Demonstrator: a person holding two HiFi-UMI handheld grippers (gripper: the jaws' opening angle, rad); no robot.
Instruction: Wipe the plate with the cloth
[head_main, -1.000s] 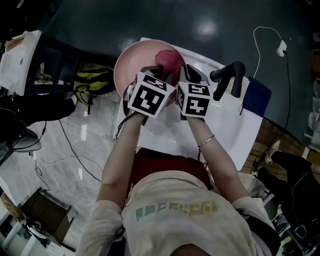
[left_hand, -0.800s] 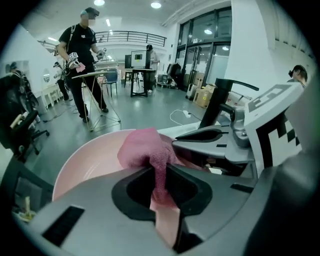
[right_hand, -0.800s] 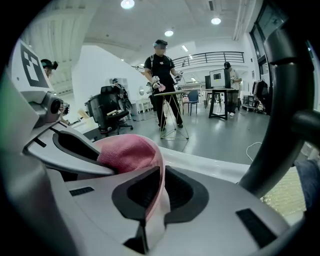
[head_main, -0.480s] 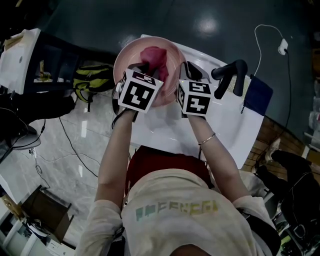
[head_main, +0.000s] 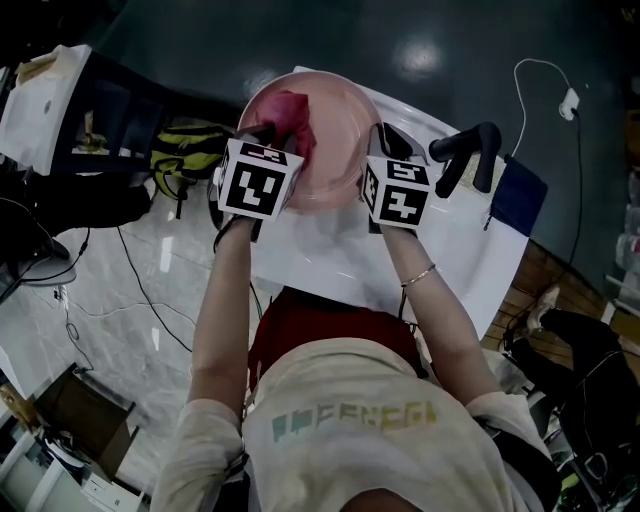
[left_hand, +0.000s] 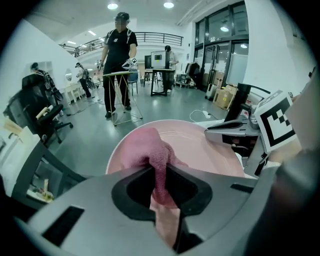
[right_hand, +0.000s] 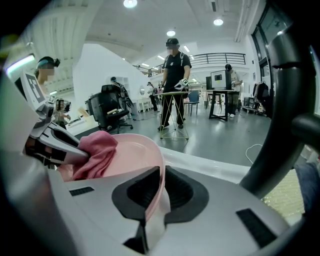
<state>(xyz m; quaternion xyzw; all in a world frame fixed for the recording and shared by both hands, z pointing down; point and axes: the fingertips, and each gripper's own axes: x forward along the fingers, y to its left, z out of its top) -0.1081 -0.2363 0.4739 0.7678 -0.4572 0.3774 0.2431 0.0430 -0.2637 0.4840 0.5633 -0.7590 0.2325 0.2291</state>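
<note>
Left claw (left_hand: 159, 176) was clamped on the pink cloth (left_hand: 149, 148). One fold was pinched between its jaws, and the bunched rest lay against the inner face of the pink plate (left_hand: 212, 150), toward that face's left side. Right claw (right_hand: 161, 192) gripped the plate's right rim between its jaws, holding the plate tilted over the far left corner of the white table (head_main: 440, 250).

Judgement: wiping under way, mid-task. The cloth was in contact and both grips looked sound. No soil or wet streaks showed on the plate, so the share wiped versus left could not be estimated.

Hidden: marker cubes covered the plate's near rim in the head view. Whether the plate rested on the table or hung clear could not be told. Plate underside not seen.
</note>
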